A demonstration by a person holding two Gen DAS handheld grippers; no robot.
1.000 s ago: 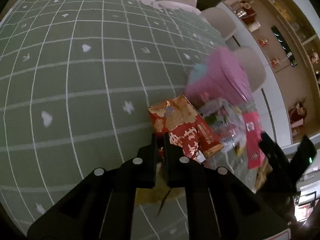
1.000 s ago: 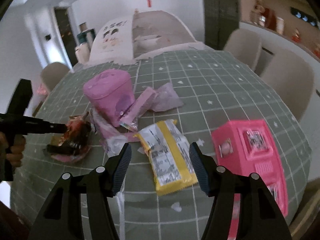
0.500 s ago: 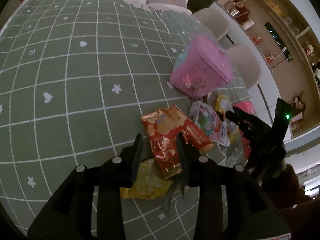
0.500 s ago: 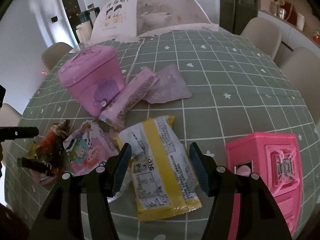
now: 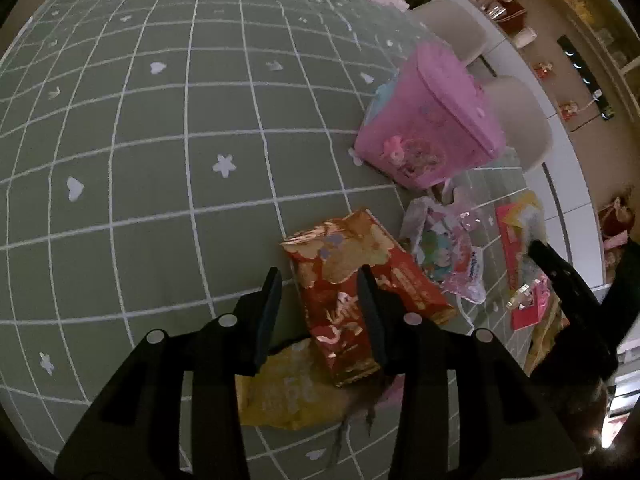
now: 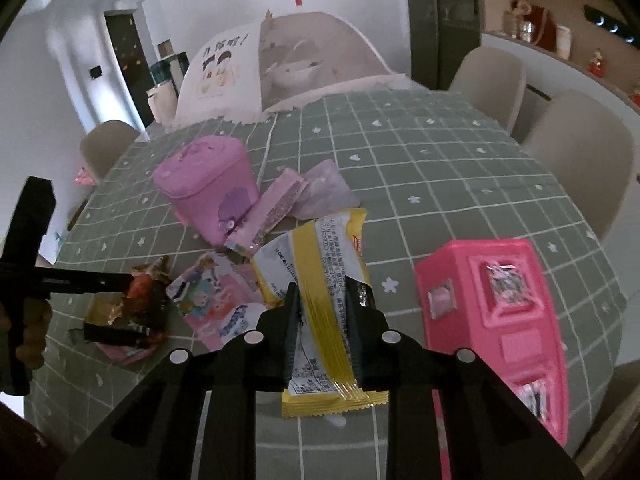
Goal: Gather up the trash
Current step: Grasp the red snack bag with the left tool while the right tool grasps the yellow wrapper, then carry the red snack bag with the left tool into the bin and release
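the yellow wrapper (image 6: 320, 292) is pinched between the right gripper (image 6: 322, 300) jaws and could slip from its thin fold. the left gripper (image 5: 318, 280) jaws are spread around the red packet (image 5: 344, 280), ungrasped.

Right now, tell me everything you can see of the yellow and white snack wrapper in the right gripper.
The yellow and white snack wrapper is a glossy plastic packet, white with fine print and a yellow stripe down its back seam, crimped yellow at both ends. The right gripper is shut on its middle, pinching it into a ridge. Its far end lies beside the cartoon-printed wrapper and near the pink lidded bin; its near end hangs over the green checked tablecloth. Whether it is empty I cannot tell.
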